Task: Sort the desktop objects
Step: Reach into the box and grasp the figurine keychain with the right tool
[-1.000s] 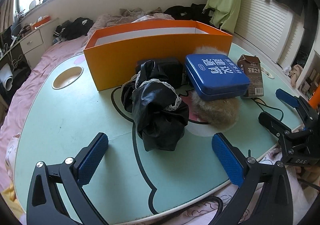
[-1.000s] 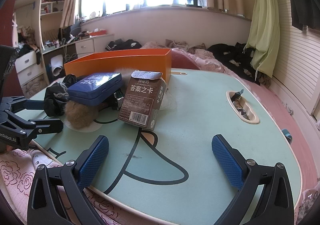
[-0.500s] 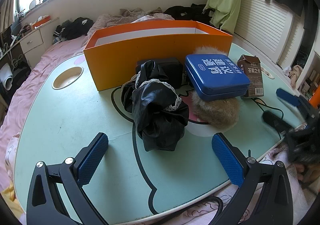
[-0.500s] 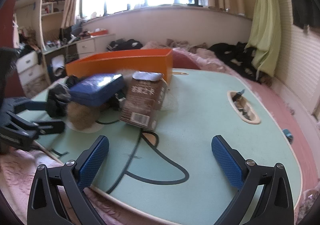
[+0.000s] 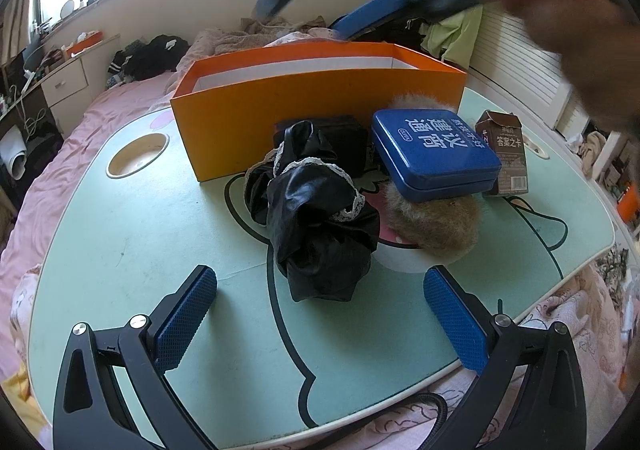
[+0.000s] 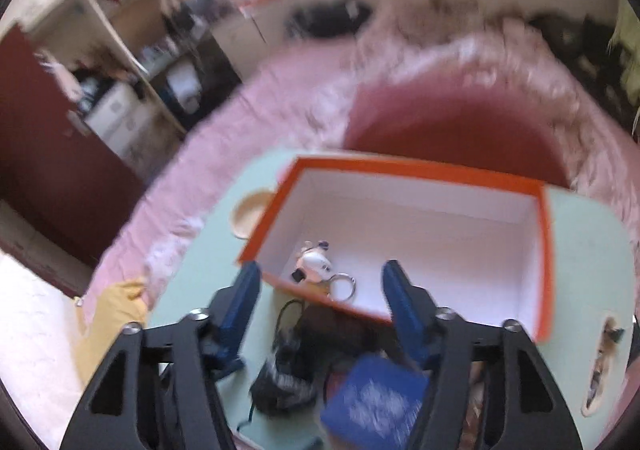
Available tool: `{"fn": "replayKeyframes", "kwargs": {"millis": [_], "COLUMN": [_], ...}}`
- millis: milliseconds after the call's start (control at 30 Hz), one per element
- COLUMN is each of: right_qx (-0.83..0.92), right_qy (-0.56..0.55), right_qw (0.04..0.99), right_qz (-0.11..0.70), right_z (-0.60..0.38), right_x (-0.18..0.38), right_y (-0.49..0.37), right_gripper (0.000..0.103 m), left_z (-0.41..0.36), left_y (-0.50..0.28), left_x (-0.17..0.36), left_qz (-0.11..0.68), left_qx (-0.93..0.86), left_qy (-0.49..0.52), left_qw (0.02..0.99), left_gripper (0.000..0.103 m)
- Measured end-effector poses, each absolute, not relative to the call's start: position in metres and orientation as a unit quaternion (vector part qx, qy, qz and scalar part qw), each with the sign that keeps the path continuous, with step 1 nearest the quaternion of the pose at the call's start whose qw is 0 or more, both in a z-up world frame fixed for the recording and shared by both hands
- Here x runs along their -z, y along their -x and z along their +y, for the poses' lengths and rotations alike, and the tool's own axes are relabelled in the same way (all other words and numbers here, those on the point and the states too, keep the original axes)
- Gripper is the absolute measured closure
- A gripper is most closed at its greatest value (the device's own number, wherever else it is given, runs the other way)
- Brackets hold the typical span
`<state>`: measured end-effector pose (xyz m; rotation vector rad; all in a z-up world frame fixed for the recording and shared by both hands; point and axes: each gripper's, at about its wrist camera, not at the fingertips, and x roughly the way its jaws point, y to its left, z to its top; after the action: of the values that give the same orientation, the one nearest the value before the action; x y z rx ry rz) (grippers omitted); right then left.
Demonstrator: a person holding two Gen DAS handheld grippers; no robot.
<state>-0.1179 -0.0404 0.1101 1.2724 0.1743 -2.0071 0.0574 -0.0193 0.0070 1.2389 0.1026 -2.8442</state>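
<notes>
The right tongs [image 6: 320,314] have swung from the milk carton [image 5: 505,154] to above the orange box [image 6: 420,174] at frame centre — jaws closing, nothing between them. The left tongs [image 5: 320,314] hang wide and empty, the black cloth [image 5: 320,218] on the table [image 5: 132,234] between them.

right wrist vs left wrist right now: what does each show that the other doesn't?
Right wrist only: the inside of the orange box, white-lined, holding a small white keychain figure with a metal ring; also the right tool with its jaws closing on nothing.

Left wrist only: the brown carton, the furry brown item, and the open, empty left tool.

Both: the orange box, blue tin, black cloth bundle, green table.
</notes>
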Motion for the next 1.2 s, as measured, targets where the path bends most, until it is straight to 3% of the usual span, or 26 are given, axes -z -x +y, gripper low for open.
{"fn": "replayKeyframes", "kwargs": {"millis": [267,733,800,933,967,1067,1200], "right_qx": [0.773,0.731,0.718,0.730,0.730,0.718,0.720], "right_qy": [-0.526,-0.590,-0.608,-0.590,-0.590,-0.599,-0.599], "right_qw": [0.334,0.326,0.323,0.315,0.316,0.336,0.340], "right_qz": [0.118,0.105,0.099,0.138,0.137,0.110,0.086], "right_z": [-0.073,-0.081,-0.085,-0.095,-0.095,-0.089,-0.080], "right_x": [-0.054,-0.036,-0.028,-0.026,-0.026,-0.026,-0.025], "right_y": [0.133,0.143,0.148,0.144,0.143,0.142,0.142], "right_gripper": [0.044,0.043,0.038,0.038,0.040,0.067,0.069], "left_z": [-0.023,-0.025,-0.026,-0.028,-0.028,-0.030,-0.031], "left_y": [-0.057,-0.058,-0.058,-0.059,-0.060,-0.060,-0.061], "left_x": [-0.007,-0.007,-0.007,-0.006,-0.007,-0.007,-0.006], "left_qz": [0.037,0.037,0.037,0.041,0.041,0.040,0.040], "left_qx": [0.916,0.917,0.916,0.916,0.916,0.916,0.916], "left_qy": [-0.398,-0.397,-0.398,-0.398,-0.398,-0.398,-0.398], "left_qw": [0.022,0.022,0.022,0.022,0.022,0.022,0.022], "left_gripper": [0.000,0.000,0.000,0.000,0.000,0.000,0.000]}}
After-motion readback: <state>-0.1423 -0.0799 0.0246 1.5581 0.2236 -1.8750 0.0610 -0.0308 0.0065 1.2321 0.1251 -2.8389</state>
